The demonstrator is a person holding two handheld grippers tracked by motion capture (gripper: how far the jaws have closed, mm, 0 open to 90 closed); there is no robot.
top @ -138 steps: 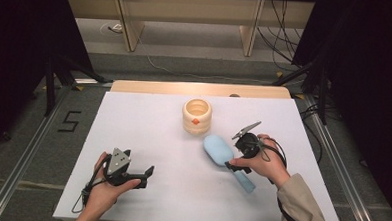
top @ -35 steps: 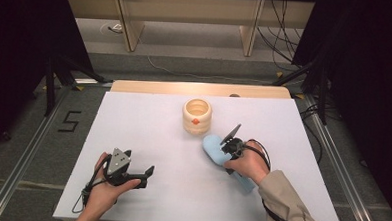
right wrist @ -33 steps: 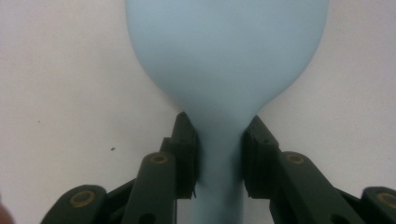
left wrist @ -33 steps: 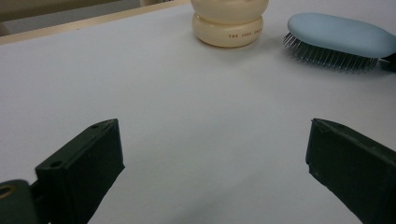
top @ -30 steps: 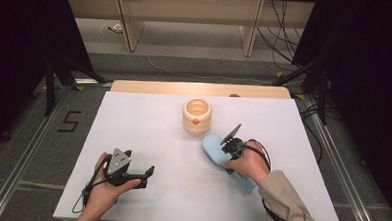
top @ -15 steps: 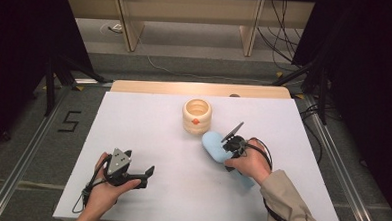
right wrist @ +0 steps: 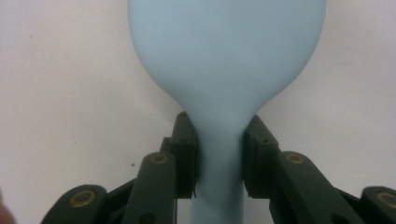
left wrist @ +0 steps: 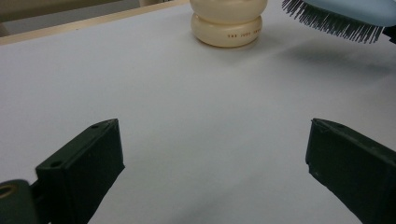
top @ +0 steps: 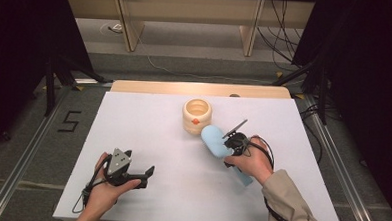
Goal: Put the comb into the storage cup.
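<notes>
Right gripper view cuts off the pale blue plastic hairbrush [right wrist: 224, 60] at the top, while the right gripper [right wrist: 219, 154] clamps its narrow neck between both pads. High view shows the brush raised near the white table's [top: 148, 123] middle, just beside the cream round ceramic jar [top: 197, 115] toward the far edge. Near the front-left corner, the left gripper [left wrist: 215, 177] rests with jaws spread wide, nothing between them.

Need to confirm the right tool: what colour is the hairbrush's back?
Pale blue; the hairbrush shows best in the right gripper view, with dark bristles in the left gripper view.
</notes>
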